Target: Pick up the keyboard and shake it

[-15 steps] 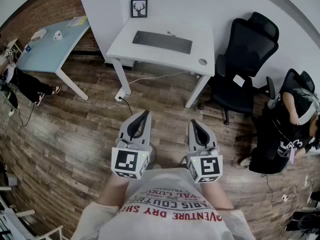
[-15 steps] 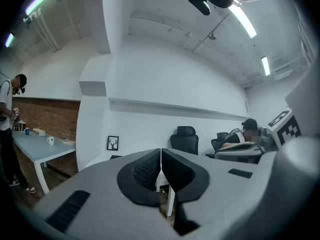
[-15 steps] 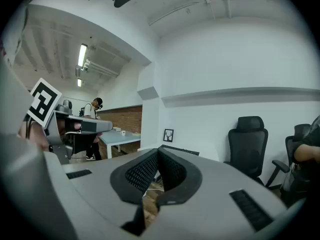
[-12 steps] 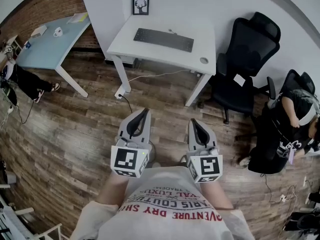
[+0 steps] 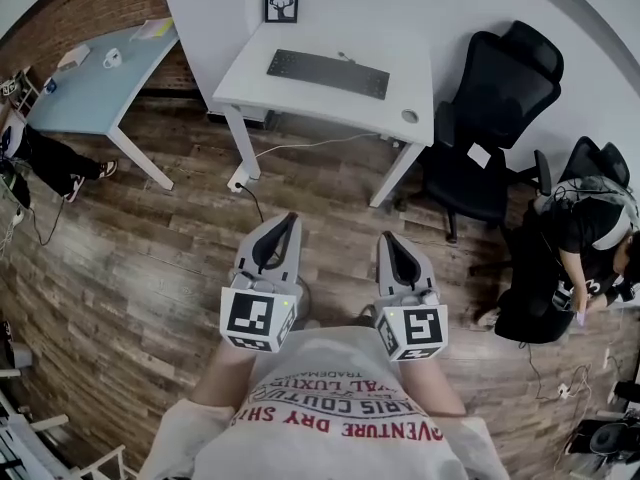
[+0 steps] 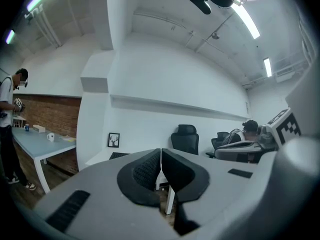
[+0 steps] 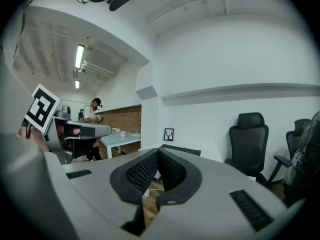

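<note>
Wood flooring stretches between the person and the white tabletop (image 5: pixel 262 96) against the wall. The left tool (image 5: pixel 289 221) and right tool (image 5: pixel 387 238) are both closed on nothing. They are held side by side close to the body and aimed forward, likely a carrying pose with nothing in reach. The keyboard (image 5: pixel 328 73) lies flat on that tabletop, well apart from both. Only the head view shows that gap and the keyboard's full outline. The gripper views show the pads (image 6: pixel 145 171) pressed together, a chair (image 7: pixel 249 134) seen level-on, and a person (image 6: pixel 7 109) at a second tabletop (image 6: pixel 35 141).
</note>
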Demonstrator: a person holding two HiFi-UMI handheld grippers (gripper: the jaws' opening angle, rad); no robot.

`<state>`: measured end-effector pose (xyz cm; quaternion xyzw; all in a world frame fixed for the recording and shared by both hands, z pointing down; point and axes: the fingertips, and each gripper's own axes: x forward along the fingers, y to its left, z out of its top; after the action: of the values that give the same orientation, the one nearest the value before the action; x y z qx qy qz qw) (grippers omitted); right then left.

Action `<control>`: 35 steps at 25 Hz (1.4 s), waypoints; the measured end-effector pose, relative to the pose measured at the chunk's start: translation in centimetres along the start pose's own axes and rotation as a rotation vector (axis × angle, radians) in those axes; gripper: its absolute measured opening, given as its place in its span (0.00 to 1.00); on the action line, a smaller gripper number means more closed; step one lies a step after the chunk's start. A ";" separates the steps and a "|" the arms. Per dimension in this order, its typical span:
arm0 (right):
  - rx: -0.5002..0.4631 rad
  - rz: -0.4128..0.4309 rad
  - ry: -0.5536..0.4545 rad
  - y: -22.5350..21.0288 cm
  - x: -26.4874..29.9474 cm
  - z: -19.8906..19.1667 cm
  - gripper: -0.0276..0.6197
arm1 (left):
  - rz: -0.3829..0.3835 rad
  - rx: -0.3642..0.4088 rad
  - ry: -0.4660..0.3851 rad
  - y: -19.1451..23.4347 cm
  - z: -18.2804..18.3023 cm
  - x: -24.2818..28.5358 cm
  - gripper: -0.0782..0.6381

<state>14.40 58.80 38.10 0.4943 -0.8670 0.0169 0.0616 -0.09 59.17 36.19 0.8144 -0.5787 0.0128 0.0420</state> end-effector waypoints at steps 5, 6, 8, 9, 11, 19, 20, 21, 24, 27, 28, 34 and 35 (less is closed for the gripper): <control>0.064 0.002 0.023 -0.7 0.7 -0.8 0.08 | -0.006 -0.023 0.020 0.7 -0.7 1.2 0.15; 0.059 0.000 0.031 -1.0 0.9 -0.9 0.08 | -0.006 -0.032 0.025 0.8 -0.9 1.7 0.15; 0.056 -0.004 0.043 -2.2 1.7 -1.3 0.08 | -0.006 -0.042 0.034 0.9 -1.2 3.1 0.15; 0.060 -0.006 0.048 -2.9 2.2 -1.5 0.08 | -0.005 -0.041 0.039 0.8 -1.4 3.8 0.15; 0.078 -0.010 0.054 -4.6 3.4 -2.0 0.08 | -0.001 -0.029 0.050 0.8 -1.6 5.4 0.15; 0.158 0.068 0.047 -11.1 12.2 -2.2 0.08 | 0.112 0.020 0.086 3.4 -1.2 13.3 0.15; 0.170 0.083 0.044 -11.9 13.4 -1.8 0.08 | 0.116 0.037 0.083 3.5 -0.5 14.5 0.15; 0.178 0.101 0.042 -12.8 14.6 -1.3 0.08 | 0.119 0.053 0.076 3.5 0.3 15.7 0.15; 0.178 0.167 0.047 -14.9 18.4 -0.5 0.08 | 0.151 0.076 0.065 3.9 1.9 19.4 0.15; 0.169 0.223 0.063 -17.0 21.9 -0.4 0.08 | 0.181 0.061 0.072 4.4 2.1 23.1 0.15; 0.166 0.235 0.070 -17.7 22.9 -0.4 0.08 | 0.188 0.051 0.076 4.6 2.0 24.2 0.15; 0.170 0.246 0.125 -22.2 27.7 -2.0 0.08 | 0.219 -0.066 0.097 6.1 0.1 30.1 0.15; 0.177 0.238 0.138 -23.1 28.3 -2.4 0.08 | 0.219 -0.082 0.102 6.3 -0.3 31.1 0.15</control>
<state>20.20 22.99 43.27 0.3892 -0.9082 0.1344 0.0745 4.26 27.86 38.95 0.7423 -0.6612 0.0351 0.1031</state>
